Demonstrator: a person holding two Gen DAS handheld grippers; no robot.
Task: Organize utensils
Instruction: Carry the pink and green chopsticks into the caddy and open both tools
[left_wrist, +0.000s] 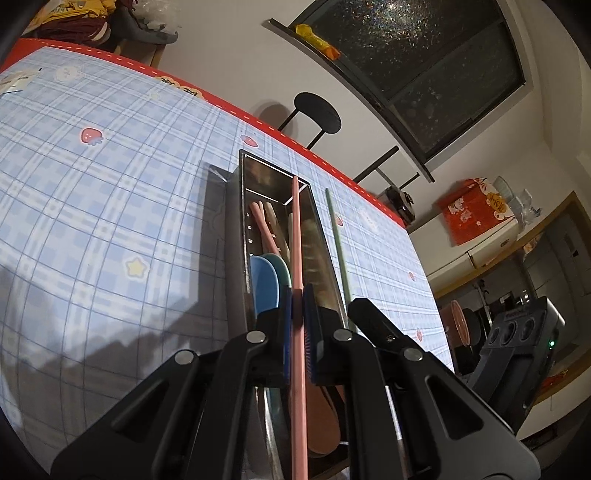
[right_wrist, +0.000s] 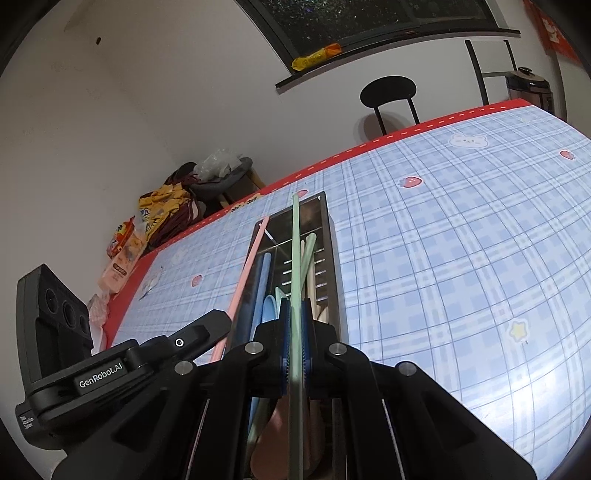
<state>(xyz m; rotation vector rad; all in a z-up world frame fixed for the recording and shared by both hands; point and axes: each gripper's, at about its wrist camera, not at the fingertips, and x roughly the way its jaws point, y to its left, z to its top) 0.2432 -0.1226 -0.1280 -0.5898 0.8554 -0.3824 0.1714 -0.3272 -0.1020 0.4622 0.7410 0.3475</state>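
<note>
We see a metal utensil box lying lengthwise on the worktop, its long axis running from near to far. Inside it lie several spoons — a blue spoon, a teal one partly under it, and a pink-handled one reaching toward the far end.

Above the box we hold two chopsticks. The left gripper has its fingers pressed tight on a pink chopstick, whose far tip stands over the box's far end. The right gripper likewise pinches a green chopstick between narrow fingers; that stick too points along the box toward its far wall.

In the left wrist view the green chopstick appears just right of the box; in the right wrist view the pink chopstick runs along the box's left edge, and the left gripper's black body sits at near left.

The worktop carries a blue plaid cloth with strawberry and star prints, edged in red. Beyond its far edge stands a black chair against a white wall, below a dark window — a yellow packet rests on the sill.
</note>
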